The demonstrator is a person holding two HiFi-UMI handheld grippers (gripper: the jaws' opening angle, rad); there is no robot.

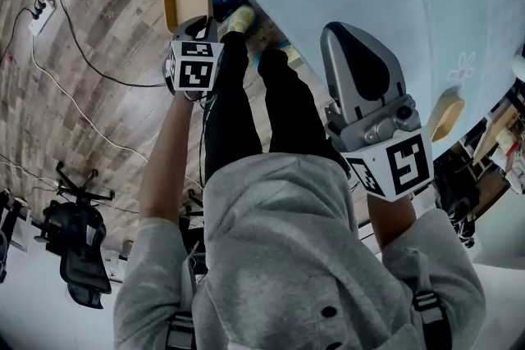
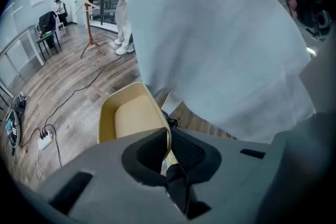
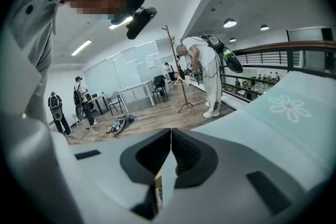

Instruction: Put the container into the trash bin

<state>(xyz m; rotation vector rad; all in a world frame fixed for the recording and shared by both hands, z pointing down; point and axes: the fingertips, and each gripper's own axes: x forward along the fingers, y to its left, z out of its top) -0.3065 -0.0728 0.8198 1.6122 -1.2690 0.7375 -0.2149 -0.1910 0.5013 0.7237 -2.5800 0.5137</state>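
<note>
Our left arm (image 1: 166, 168) reaches up the left side of the head view, forearm bare, grey sleeve bunched at the elbow. At its end, in the upper left, the left gripper (image 1: 194, 22) points steeply down, its jaws clamped on the rim of the container (image 2: 134, 115). Our right gripper (image 1: 343, 33) sits right of centre, tilted only a little downward, its jaws pressed together. A short stretch of right forearm (image 1: 392, 217) shows below it.

Ceiling lamps (image 3: 229, 22) light my views evenly and rather coolly, shadows are soft, the wide lenses bend everything toward black corners, my left tongs (image 2: 169, 132) sit close and soft-focused, and the pale cloth (image 2: 226, 44) looks perhaps slightly washed out.
</note>
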